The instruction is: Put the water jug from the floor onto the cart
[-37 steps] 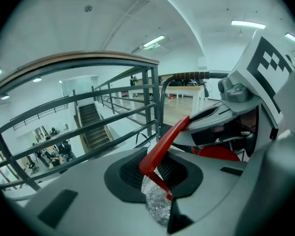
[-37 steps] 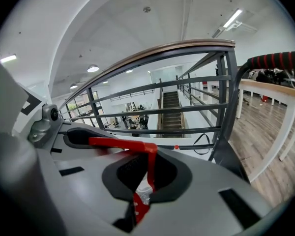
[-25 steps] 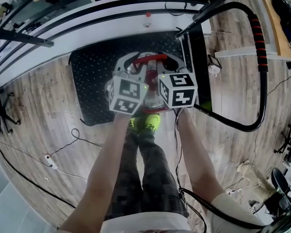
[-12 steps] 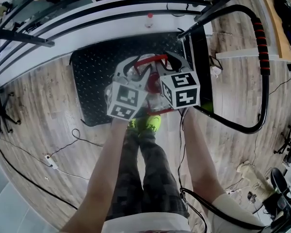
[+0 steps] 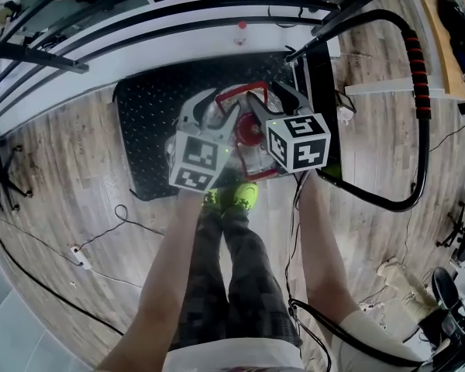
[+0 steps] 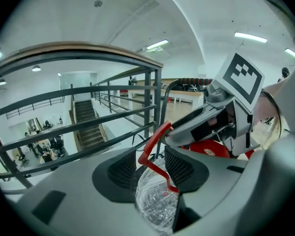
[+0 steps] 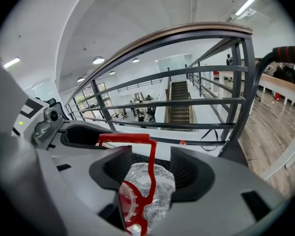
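- The water jug [image 5: 246, 147], clear plastic with a red cap, stands on the cart [image 5: 151, 122], at the near edge of its black studded deck and toward the right side.
- Its red handle [image 5: 242, 91] arches over the top of the jug, and both grippers reach in around it from the person's side.
- The left gripper [image 5: 217, 103] has its jaws released. They have just been opening, and in the left gripper view one end of the red handle and the clear shoulder of the jug lie between the pads without being pressed.
- The right gripper [image 5: 273, 98] is also let go. Its jaws have just been opening and now stand wide apart. In the right gripper view the handle's upright leg rises in the gap between the pads, clear of both.
- The two grippers sit side by side, their marker cubes close together above the jug.
- The cart's push bar [image 5: 418, 91], a black tube with red grip bands, curves round on the right.
- The person's bright green shoes [image 5: 234, 198] are at the deck's near edge, on the wooden floor [image 5: 62, 169].
- Thin cables [image 5: 101, 235] trail across the floor at the left.
- A dark metal railing [image 5: 139, 14] runs beyond the cart.
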Available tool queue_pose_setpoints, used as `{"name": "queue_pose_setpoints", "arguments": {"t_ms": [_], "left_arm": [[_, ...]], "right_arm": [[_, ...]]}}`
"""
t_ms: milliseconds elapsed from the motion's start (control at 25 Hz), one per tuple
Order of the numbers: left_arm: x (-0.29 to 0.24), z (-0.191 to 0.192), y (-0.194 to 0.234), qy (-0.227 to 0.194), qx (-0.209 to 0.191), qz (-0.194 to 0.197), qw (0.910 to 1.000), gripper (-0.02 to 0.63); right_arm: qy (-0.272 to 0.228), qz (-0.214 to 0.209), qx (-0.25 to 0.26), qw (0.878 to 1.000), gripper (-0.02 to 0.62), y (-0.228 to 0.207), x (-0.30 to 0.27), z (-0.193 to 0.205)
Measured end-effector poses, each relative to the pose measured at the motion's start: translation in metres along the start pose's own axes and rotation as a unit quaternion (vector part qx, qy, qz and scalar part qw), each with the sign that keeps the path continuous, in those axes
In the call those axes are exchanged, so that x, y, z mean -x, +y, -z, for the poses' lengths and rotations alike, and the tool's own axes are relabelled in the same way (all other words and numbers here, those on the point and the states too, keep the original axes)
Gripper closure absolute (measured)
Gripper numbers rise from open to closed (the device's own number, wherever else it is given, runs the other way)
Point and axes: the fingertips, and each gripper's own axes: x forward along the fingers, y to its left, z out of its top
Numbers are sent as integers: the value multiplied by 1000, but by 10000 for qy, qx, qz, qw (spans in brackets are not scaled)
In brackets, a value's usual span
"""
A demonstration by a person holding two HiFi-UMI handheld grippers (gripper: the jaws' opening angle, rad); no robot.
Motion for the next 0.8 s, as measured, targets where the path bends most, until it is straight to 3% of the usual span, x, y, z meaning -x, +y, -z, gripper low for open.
{"name": "queue_pose_setpoints", "arguments": {"t_ms": [320, 720, 800], "left_arm": [[17, -12, 2, -32, -27, 33, 10000, 449], [57, -70, -4, -271, -340, 121, 9990, 451], [67, -86, -6, -372, -404, 111, 9984, 458]], "right_arm": [[-92, 226, -63, 9997, 373, 6, 19, -4], [-533, 534, 231, 9969, 376, 22, 74, -51], [-789, 518, 348, 9949, 449, 30, 87, -67]]}}
